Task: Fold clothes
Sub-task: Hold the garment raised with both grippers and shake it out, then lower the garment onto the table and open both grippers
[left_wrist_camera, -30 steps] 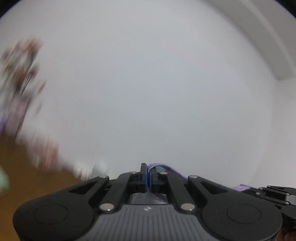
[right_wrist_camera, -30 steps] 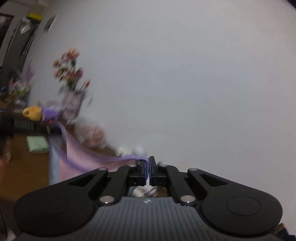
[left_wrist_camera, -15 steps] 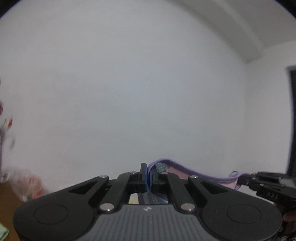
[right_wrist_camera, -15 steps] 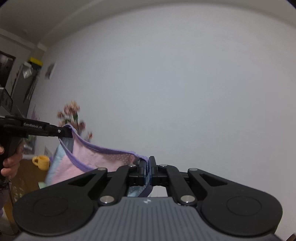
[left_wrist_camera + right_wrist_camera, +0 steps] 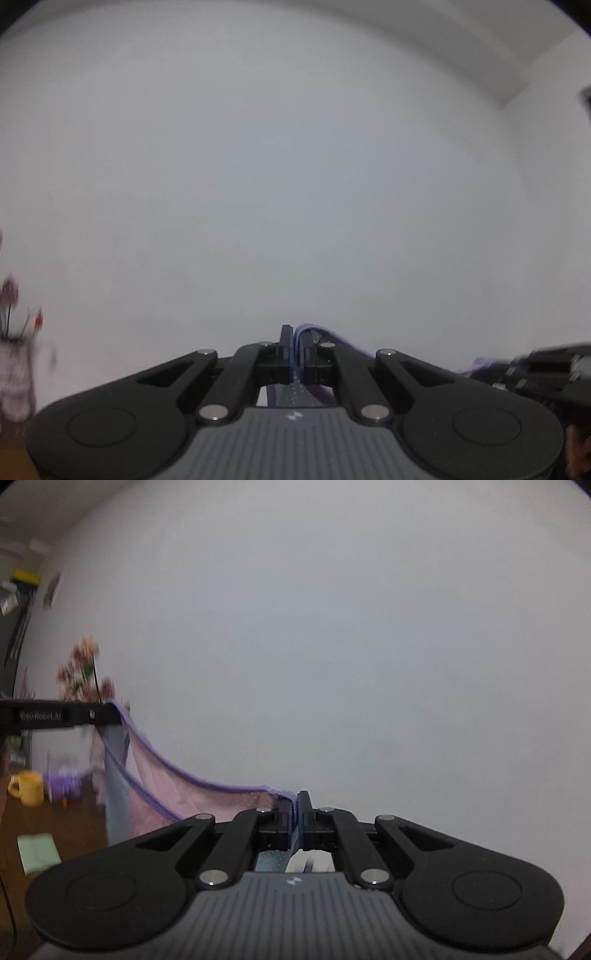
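Right wrist view: both grippers still clenched on pink garment, now sagging lower

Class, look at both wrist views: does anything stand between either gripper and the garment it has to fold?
Nothing does. The left gripper and the right gripper are each already shut on an edge of the pink garment, which hangs in a sag between them in front of the bare wall.
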`<act>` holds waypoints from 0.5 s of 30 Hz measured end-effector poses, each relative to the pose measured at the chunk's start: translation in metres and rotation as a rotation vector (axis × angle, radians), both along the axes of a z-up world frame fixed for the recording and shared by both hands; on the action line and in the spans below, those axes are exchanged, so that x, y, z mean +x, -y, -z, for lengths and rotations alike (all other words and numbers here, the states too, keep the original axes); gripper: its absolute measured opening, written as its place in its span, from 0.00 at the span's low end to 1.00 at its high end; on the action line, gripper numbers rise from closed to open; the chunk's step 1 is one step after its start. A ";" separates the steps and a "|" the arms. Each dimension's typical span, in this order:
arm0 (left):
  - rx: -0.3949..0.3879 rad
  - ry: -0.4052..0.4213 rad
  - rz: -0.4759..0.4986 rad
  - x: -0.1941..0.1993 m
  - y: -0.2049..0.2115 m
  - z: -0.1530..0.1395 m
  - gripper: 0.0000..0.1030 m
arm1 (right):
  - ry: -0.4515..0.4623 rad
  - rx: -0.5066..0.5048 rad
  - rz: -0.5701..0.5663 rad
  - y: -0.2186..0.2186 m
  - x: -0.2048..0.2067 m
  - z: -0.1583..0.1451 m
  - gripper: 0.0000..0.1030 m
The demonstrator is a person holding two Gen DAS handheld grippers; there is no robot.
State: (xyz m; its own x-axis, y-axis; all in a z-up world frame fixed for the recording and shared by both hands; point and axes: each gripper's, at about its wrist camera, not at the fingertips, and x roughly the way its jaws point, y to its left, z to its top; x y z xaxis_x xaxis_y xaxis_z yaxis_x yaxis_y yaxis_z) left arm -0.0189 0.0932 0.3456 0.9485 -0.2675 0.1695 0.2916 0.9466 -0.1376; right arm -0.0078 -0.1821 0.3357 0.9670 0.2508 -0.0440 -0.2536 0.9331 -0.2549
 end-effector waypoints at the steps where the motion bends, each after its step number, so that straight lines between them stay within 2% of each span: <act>1: -0.013 0.033 0.012 -0.017 -0.002 -0.004 0.03 | 0.027 -0.008 -0.002 0.001 -0.012 -0.004 0.03; 3: -0.021 0.027 0.041 -0.041 -0.005 0.003 0.04 | 0.042 -0.019 -0.008 0.004 -0.037 -0.004 0.04; 5: -0.011 -0.027 0.057 -0.055 -0.005 0.023 0.04 | 0.024 -0.026 -0.014 0.008 -0.058 0.007 0.04; 7: 0.000 -0.130 0.052 -0.065 -0.003 0.057 0.04 | -0.025 -0.035 -0.022 0.014 -0.076 0.032 0.04; 9: 0.007 -0.265 0.046 -0.078 -0.002 0.107 0.05 | -0.105 -0.045 -0.039 0.015 -0.084 0.066 0.04; 11: -0.009 -0.406 0.080 -0.092 -0.006 0.162 0.12 | -0.215 -0.062 -0.056 0.016 -0.096 0.113 0.05; 12: -0.031 -0.491 0.136 -0.100 -0.013 0.193 0.28 | -0.298 -0.075 -0.077 0.017 -0.099 0.140 0.13; 13: -0.057 -0.570 0.179 -0.108 -0.019 0.221 0.41 | -0.386 -0.090 -0.099 0.018 -0.102 0.166 0.31; 15: -0.128 -0.695 0.189 -0.119 -0.031 0.261 0.42 | -0.553 -0.079 -0.119 0.022 -0.109 0.215 0.50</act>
State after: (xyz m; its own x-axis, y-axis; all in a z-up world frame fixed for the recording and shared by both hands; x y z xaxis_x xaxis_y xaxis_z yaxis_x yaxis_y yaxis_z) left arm -0.1382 0.1242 0.0849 0.7879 -0.4559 -0.4140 0.2534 0.8527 -0.4568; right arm -0.1168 -0.2037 0.1206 0.7599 0.3317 -0.5590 -0.4713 0.8735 -0.1224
